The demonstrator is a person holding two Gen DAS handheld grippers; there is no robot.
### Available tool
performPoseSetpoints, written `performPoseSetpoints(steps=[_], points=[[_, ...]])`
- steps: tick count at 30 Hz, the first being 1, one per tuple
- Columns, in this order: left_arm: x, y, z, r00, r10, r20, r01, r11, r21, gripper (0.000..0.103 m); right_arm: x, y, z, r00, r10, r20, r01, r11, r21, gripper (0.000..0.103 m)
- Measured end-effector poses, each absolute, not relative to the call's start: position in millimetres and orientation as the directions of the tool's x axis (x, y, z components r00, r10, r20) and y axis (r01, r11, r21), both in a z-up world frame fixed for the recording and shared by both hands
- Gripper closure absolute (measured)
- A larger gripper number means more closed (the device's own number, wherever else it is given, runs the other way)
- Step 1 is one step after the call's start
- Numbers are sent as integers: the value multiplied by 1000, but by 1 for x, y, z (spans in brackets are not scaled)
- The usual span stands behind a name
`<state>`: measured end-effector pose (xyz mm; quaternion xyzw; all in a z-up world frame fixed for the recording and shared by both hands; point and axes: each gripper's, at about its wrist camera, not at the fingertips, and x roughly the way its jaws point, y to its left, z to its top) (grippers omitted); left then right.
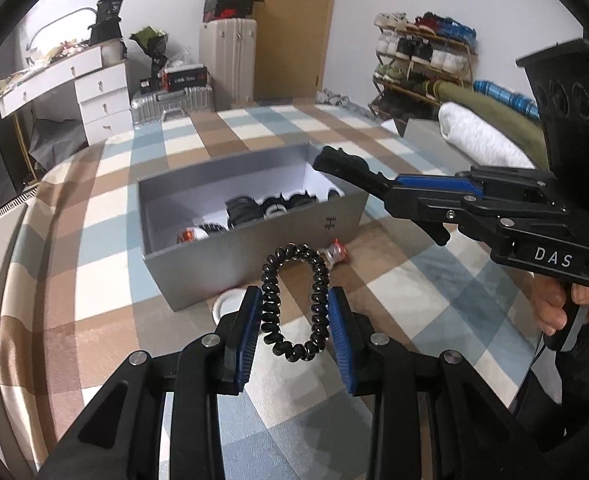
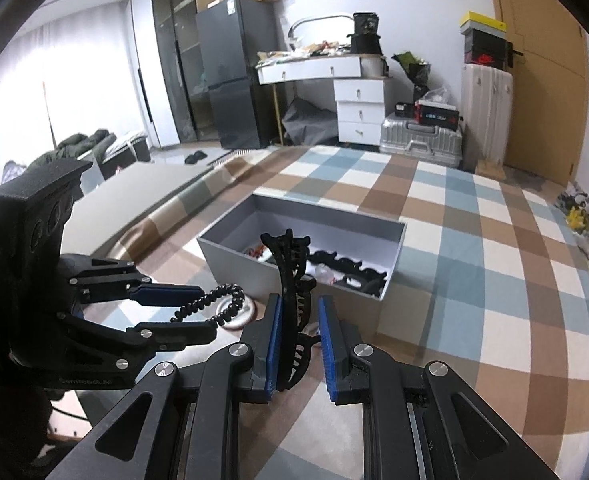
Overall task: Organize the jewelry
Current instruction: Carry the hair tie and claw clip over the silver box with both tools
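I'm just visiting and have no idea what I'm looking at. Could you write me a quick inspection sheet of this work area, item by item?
Surface: checked bedspread in blue, brown and white.
Job's things: open grey box holding dark hair accessories; black spiral hair tie; black hair claw.
Clutter: white round dish and a small red-and-white item beside the box.
Grippers: left gripper holds the spiral hair tie; right gripper holds the hair claw, which rests against one pad.
Cables: nothing seen.
Surroundings: white desk with drawers, suitcases, shoe rack, dark fridge, wooden door.
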<state>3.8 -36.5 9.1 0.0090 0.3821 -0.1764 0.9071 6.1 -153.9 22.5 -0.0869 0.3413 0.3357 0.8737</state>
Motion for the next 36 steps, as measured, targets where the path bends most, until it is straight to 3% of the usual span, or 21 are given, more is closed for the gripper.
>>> performPoseSetpoints(steps=[17, 36], points=[[18, -20, 34, 746, -294, -598, 261, 955, -144, 75, 19, -152, 38, 566, 545, -619, -635, 767, 95, 86], [67, -12, 19, 755, -198, -625, 163, 980, -114, 75, 66, -139, 16, 524, 560, -641, -582, 786, 210, 86]])
